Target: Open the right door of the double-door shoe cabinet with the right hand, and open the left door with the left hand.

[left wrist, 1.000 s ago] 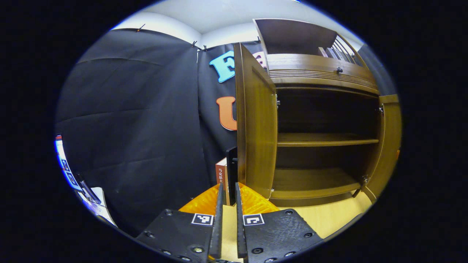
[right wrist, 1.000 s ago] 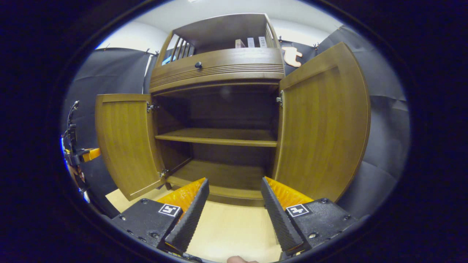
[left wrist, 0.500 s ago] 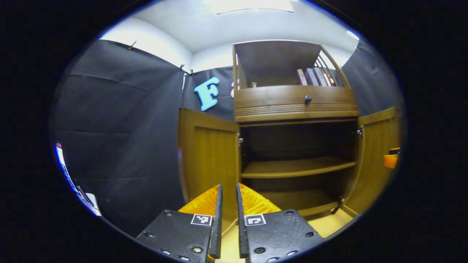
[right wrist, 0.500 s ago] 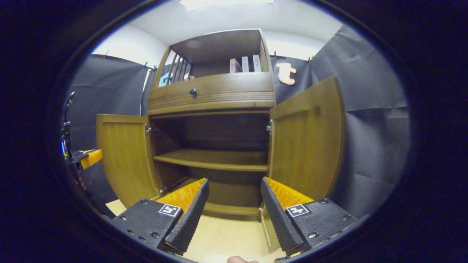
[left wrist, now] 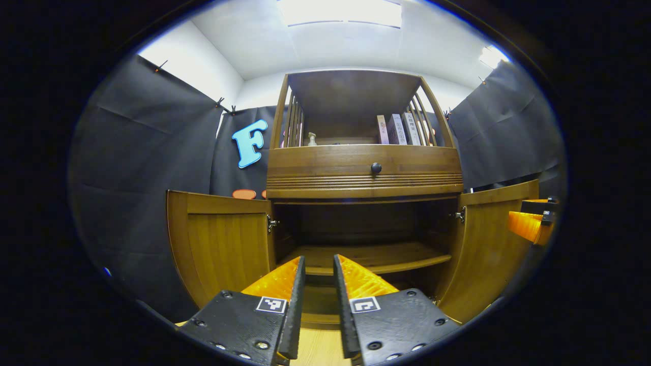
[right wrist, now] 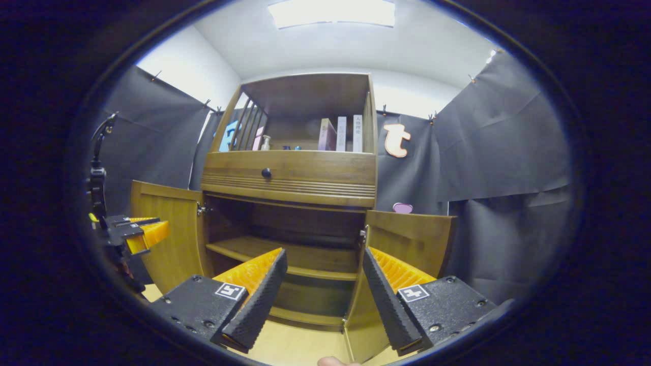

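The brown wooden shoe cabinet point(left wrist: 363, 175) faces me with both lower doors swung wide. Its left door point(left wrist: 218, 244) and right door point(left wrist: 488, 249) stand out to the sides, baring a dark inside with one shelf point(left wrist: 371, 256). My left gripper point(left wrist: 318, 259) hangs in front of the opening, clear of the wood, with a narrow gap and nothing between its fingers. In the right gripper view the cabinet point(right wrist: 290, 175) sits a little left, and my right gripper point(right wrist: 324, 251) is wide open and empty, near the right door point(right wrist: 407, 239). The left door point(right wrist: 168, 229) stands open too.
Books point(left wrist: 396, 129) and a small bottle point(left wrist: 310, 138) stand on the cabinet's top shelf above a drawer with a dark knob point(left wrist: 376, 168). The right gripper point(left wrist: 529, 223) shows at the far right edge, the left gripper point(right wrist: 135, 234) at the far left. Pale wooden floor point(right wrist: 295, 348) lies below.
Both grippers have drawn back from the cabinet and tilted upward. The left gripper view has swung right to face the cabinet, and its finger gap has widened slightly.
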